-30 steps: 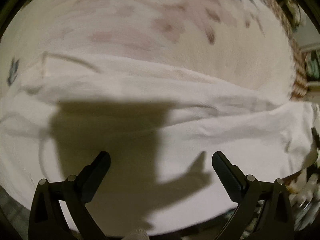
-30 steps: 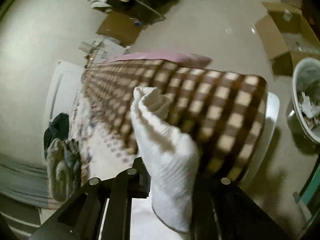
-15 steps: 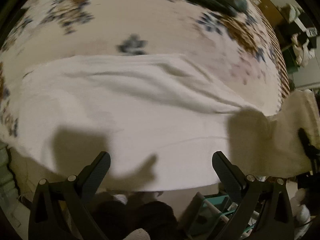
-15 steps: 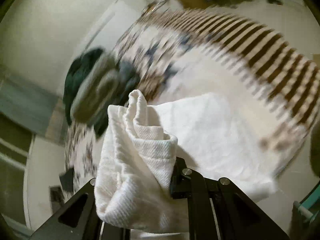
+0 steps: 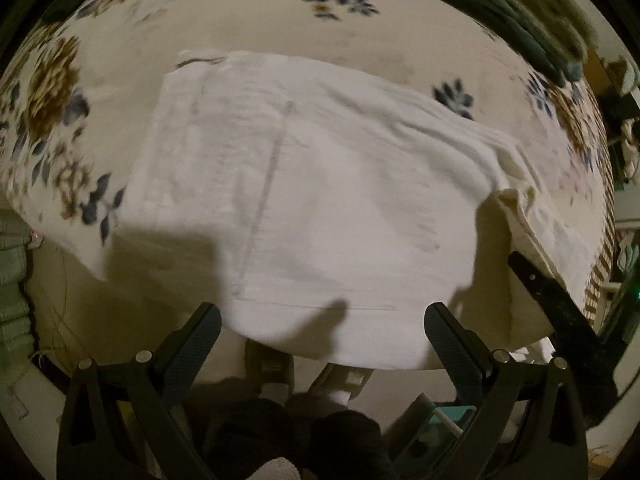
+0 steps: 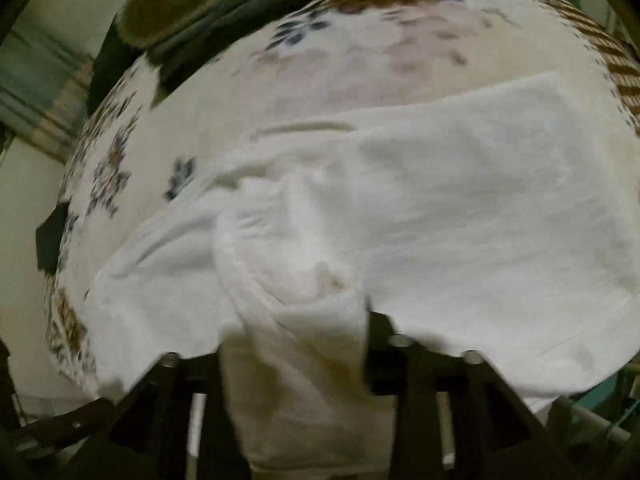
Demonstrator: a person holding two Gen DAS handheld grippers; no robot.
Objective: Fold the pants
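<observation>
Dim warm light, hard dark shadows across white cloth, motion blur, fisheye-bent edges.

hidden: the white pants covered the tips of the right gripper | blurred: flower bedspread and dark clothes pile were smeared | cut off: clothes pile ran off the top edge, pants off the bottom

Bedspread lies bare beyond the white pants; passage there is open. Dark green bundle blocks the far right corner.
</observation>
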